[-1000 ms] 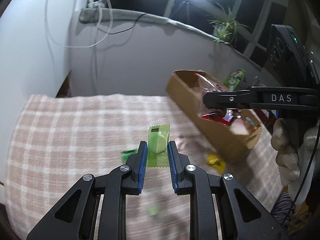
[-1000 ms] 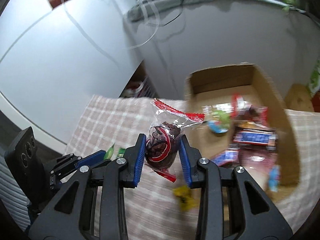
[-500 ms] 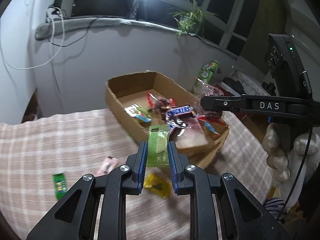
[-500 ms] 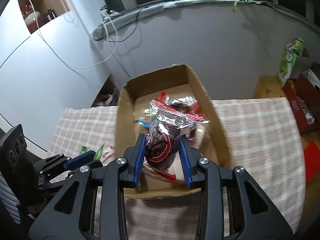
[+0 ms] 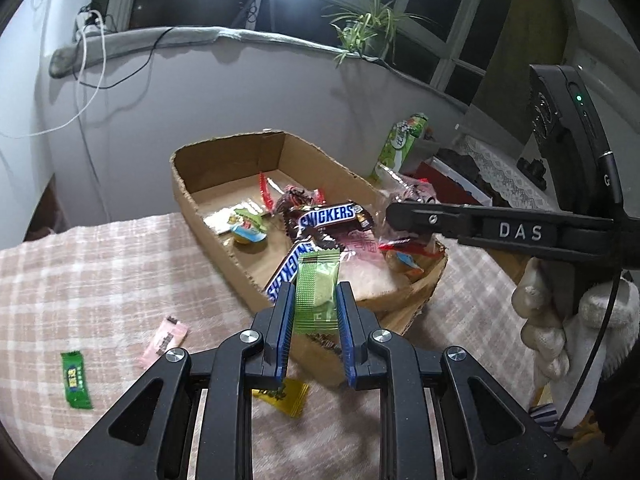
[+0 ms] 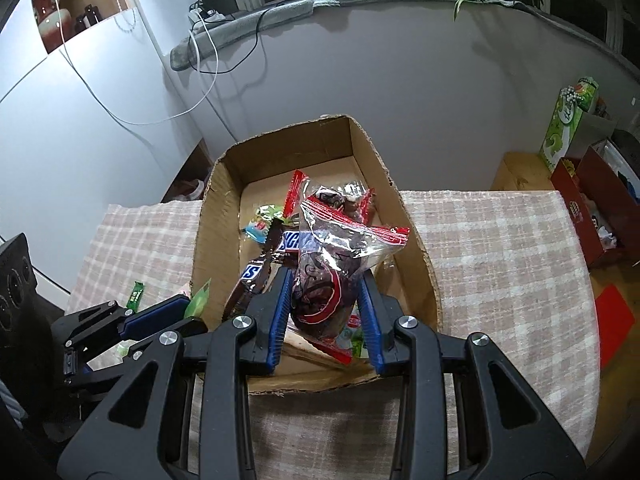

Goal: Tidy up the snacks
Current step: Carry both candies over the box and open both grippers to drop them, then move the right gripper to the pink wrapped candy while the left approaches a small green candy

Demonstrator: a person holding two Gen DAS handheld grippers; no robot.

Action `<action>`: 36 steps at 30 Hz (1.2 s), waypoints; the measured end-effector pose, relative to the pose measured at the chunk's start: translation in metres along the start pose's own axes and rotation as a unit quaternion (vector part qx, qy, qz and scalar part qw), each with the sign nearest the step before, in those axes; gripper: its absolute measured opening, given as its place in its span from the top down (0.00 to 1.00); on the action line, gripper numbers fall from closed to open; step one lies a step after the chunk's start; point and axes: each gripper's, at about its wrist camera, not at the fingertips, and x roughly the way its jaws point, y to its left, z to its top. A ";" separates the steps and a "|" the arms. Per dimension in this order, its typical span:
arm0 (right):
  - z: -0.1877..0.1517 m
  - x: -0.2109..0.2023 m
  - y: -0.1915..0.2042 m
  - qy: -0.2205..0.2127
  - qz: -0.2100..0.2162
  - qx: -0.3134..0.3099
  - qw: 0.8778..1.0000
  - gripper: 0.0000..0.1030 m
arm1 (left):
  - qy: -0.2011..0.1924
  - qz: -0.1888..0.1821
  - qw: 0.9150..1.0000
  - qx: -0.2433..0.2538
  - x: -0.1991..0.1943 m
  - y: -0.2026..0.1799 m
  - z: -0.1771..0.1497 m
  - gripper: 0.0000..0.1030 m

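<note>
My left gripper (image 5: 314, 300) is shut on a green snack packet (image 5: 316, 292), held upright just short of the near wall of the cardboard box (image 5: 224, 256). My right gripper (image 6: 326, 292) is shut on a clear red-trimmed bag of dark snacks (image 6: 328, 272), which hangs over the box's near end. In the left wrist view the right gripper (image 5: 404, 216) comes in from the right, over the box's right rim. The box (image 6: 212, 240) holds two Snickers bars (image 5: 328, 216) and several other wrapped snacks. The left gripper (image 6: 160, 312) appears at the lower left of the right wrist view.
On the checked tablecloth (image 5: 100, 280) lie a small green packet (image 5: 76, 380), a pink packet (image 5: 164, 342) and a yellow packet (image 5: 282, 396) under my left gripper. A white gloved hand (image 5: 556, 320) holds the right gripper. A green carton (image 6: 568, 120) and a red box (image 6: 596, 208) stand beyond the table's right edge.
Both grippers have swung toward the cardboard box with their snacks held. The box has come from the right side of each view to the middle, and the right gripper's bag now hangs over it.
</note>
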 end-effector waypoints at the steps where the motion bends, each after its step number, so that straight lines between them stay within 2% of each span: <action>1: 0.000 0.000 0.000 0.000 -0.001 0.000 1.000 0.67 | -0.001 0.000 1.000 0.001 0.001 -0.001 0.000 0.81; 5: -0.001 -0.002 -0.001 0.001 -0.006 -0.008 1.000 0.66 | 0.001 -0.004 1.000 0.006 0.006 -0.005 -0.001 0.81; 6: -0.001 -0.002 0.000 -0.001 -0.011 -0.012 1.000 0.63 | -0.001 -0.002 1.000 0.010 0.007 -0.006 -0.002 0.81; 7: -0.001 -0.003 0.001 -0.003 -0.019 -0.016 1.000 0.51 | -0.003 0.001 1.000 0.012 0.007 -0.007 -0.003 0.80; 8: -0.001 -0.004 0.002 -0.007 -0.026 -0.019 0.999 0.42 | -0.003 0.004 1.000 0.013 0.008 -0.008 -0.003 0.77; 9: -0.001 -0.006 0.002 -0.012 -0.030 -0.021 0.999 0.28 | 0.001 0.004 1.000 0.013 0.009 -0.008 -0.003 0.73; 10: -0.001 -0.008 0.003 -0.021 -0.033 -0.023 0.999 0.24 | 0.004 0.003 1.000 0.014 0.009 -0.008 -0.004 0.60; 11: -0.001 -0.010 0.003 -0.026 -0.035 -0.024 0.999 0.24 | 0.002 -0.001 1.000 0.015 0.008 -0.008 -0.005 0.55; 12: -0.001 -0.011 0.004 -0.027 -0.036 -0.025 0.999 0.24 | -0.002 -0.003 1.000 0.017 0.007 -0.009 -0.005 0.55; 14: 0.000 -0.012 0.005 -0.025 -0.034 -0.026 0.999 0.24 | -0.003 0.006 1.000 0.025 0.006 -0.012 -0.005 0.55; 27: 0.000 -0.020 0.004 -0.033 -0.029 -0.020 0.999 0.24 | -0.016 0.005 1.000 0.017 -0.011 -0.004 0.002 0.55; 36: -0.005 -0.035 0.024 -0.048 -0.019 -0.038 0.998 0.24 | -0.047 0.018 0.999 -0.018 -0.045 0.029 0.011 0.55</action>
